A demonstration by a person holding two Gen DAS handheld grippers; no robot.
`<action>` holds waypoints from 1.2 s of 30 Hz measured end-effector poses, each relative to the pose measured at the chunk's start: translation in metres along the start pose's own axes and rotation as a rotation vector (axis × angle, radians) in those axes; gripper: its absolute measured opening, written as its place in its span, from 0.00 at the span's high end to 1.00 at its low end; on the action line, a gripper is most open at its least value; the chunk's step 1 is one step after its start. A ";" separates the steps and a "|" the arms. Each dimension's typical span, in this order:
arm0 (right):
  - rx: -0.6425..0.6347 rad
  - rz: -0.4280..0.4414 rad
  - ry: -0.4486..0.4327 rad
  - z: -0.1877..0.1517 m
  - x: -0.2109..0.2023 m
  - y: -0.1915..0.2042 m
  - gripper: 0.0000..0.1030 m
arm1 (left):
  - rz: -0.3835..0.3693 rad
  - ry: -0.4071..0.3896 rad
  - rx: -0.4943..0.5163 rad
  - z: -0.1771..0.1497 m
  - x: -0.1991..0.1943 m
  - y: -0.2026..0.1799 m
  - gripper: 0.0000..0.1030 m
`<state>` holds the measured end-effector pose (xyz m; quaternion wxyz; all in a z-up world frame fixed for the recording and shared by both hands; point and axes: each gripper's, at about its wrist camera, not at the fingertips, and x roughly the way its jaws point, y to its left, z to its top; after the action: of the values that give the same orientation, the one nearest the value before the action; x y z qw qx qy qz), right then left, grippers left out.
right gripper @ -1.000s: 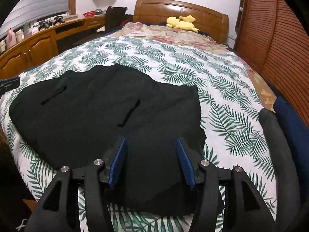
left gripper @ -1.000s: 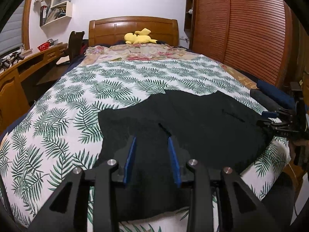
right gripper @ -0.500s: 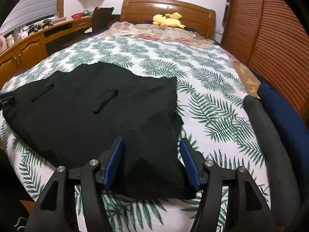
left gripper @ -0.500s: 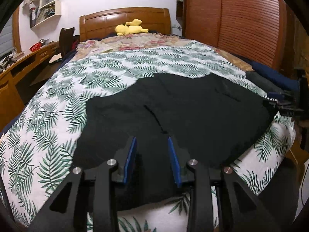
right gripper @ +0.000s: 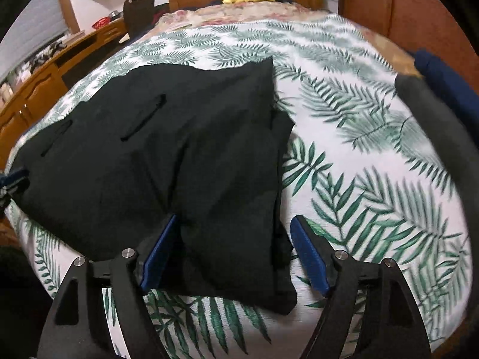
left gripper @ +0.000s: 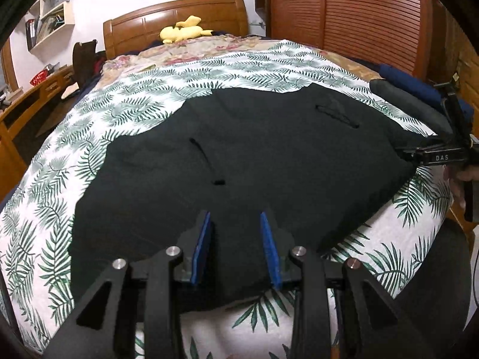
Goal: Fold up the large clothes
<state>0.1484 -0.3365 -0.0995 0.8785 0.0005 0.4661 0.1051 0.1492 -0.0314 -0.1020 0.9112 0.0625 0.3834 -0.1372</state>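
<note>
A large black garment (left gripper: 245,161) lies spread on the bed's palm-leaf cover (left gripper: 54,239), with two slit pockets showing. It also fills the left of the right wrist view (right gripper: 167,155). My left gripper (left gripper: 235,218) is open, its blue pads over the garment's near hem. My right gripper (right gripper: 233,224) is open wide, its pads on either side of the garment's near right corner. The right gripper also shows at the far right of the left wrist view (left gripper: 437,157), by the garment's edge.
A yellow plush toy (left gripper: 184,31) lies by the wooden headboard (left gripper: 176,18). A dark grey roll (right gripper: 437,119) and navy fabric (right gripper: 443,71) lie along the bed's right side. A wooden desk (right gripper: 39,83) runs along the left. A slatted wardrobe (left gripper: 359,15) stands on the right.
Both grippers have drawn back toward the foot of the bed and lowered to the garment's near hem. The right gripper has opened wider around the corner. The garment has not moved.
</note>
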 end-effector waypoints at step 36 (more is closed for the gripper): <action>-0.031 0.100 -0.073 0.015 -0.035 0.019 0.83 | -0.153 -0.032 0.058 0.020 0.008 -0.051 0.69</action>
<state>0.1382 -0.3235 -0.0602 0.8884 0.0141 0.4315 0.1561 0.1527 -0.0865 -0.0938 0.9018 0.0572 0.3684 -0.2187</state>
